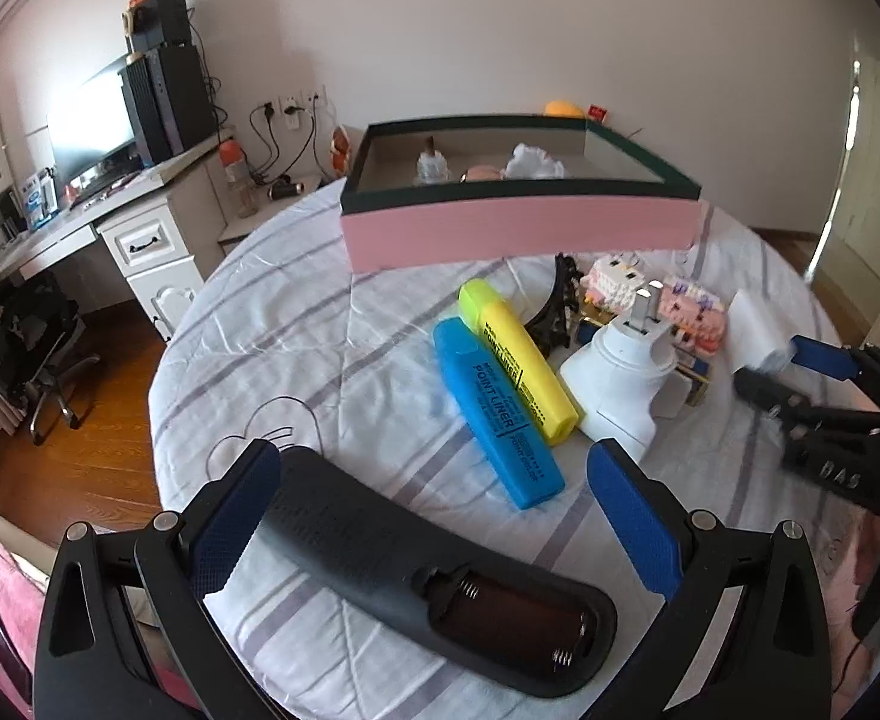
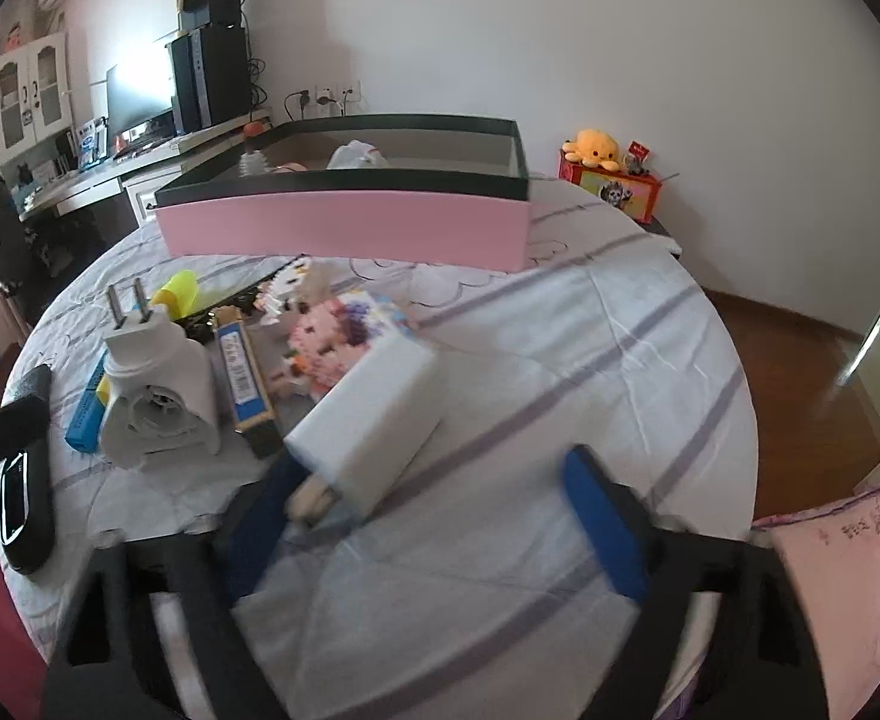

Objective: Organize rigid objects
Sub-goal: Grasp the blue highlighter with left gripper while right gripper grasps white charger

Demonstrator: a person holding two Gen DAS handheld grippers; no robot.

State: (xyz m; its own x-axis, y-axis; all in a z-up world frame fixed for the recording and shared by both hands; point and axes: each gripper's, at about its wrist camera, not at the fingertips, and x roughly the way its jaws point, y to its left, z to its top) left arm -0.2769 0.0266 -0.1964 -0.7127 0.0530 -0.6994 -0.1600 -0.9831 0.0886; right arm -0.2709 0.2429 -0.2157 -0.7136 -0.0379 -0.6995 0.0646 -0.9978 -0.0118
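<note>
Black and curved, the plastic remote control (image 1: 422, 570) lies back-up on the round worktop (image 1: 296, 348), covered in a white cloth with lavender stripes; its battery compartment is uncovered, showing bare springs. It sits between the blue-padded fingers of the left gripper (image 1: 434, 516), whose jaws are spread wide. The left pad is at the remote's edge, though contact cannot be told; the right pad is clear of it.

Just beyond lie a blue highlighter marker (image 1: 496, 414) and a yellow highlighter marker (image 1: 517, 360), side by side and touching, both printed "POINT LINER". Beside them stands a white plastic plug-in device with two metal prongs (image 1: 619, 378), prongs pointing up. Behind it are pink and white toy-brick figures (image 1: 691, 312) and a black spiky clip (image 1: 559, 306), close together.

A white rectangular foam block (image 2: 374, 420) lies tilted on the cloth near the right gripper (image 2: 440, 516), one end next to the left pad; the view is blurred there, so touching cannot be told. That gripper's jaws gape wide, gripping nothing. In the left wrist view, a black-gloved hand carries it low over the worktop's right edge.

Farthest back rests a pink cardboard box with a dark green rim (image 1: 517, 228), open on top, with a small bottle and something white inside.
</note>
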